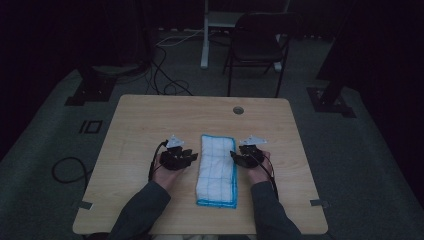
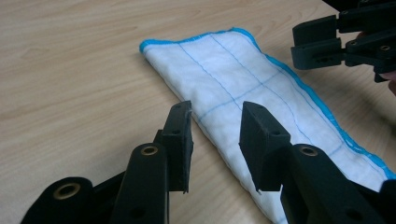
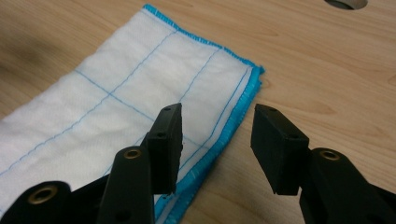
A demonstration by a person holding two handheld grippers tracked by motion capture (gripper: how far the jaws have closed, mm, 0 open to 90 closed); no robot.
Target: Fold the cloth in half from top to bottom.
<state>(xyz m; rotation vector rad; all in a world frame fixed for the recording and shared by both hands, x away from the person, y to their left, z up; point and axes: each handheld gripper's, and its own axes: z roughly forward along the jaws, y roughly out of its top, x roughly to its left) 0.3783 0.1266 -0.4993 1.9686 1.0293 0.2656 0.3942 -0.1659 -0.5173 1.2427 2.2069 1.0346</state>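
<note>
Dim room, pale wooden bench (image 1: 150,120): folded white blue-edged cloth (image 1: 217,170) is lying near-to-far between left gripper (image 1: 192,156) and right gripper (image 1: 234,156), both parted and empty.

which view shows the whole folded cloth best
The high view: the folded cloth lies complete between both tongs, all blue edges visible. The left gripper view shows its folded side and one end close up; the right gripper view shows a blue-stitched corner.

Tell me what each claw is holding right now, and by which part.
Nothing is held. The left claw stands open over the folded cloth's plain long edge, and the right claw stands open over its blue-stitched long edge; no pad presses the fabric.
</note>
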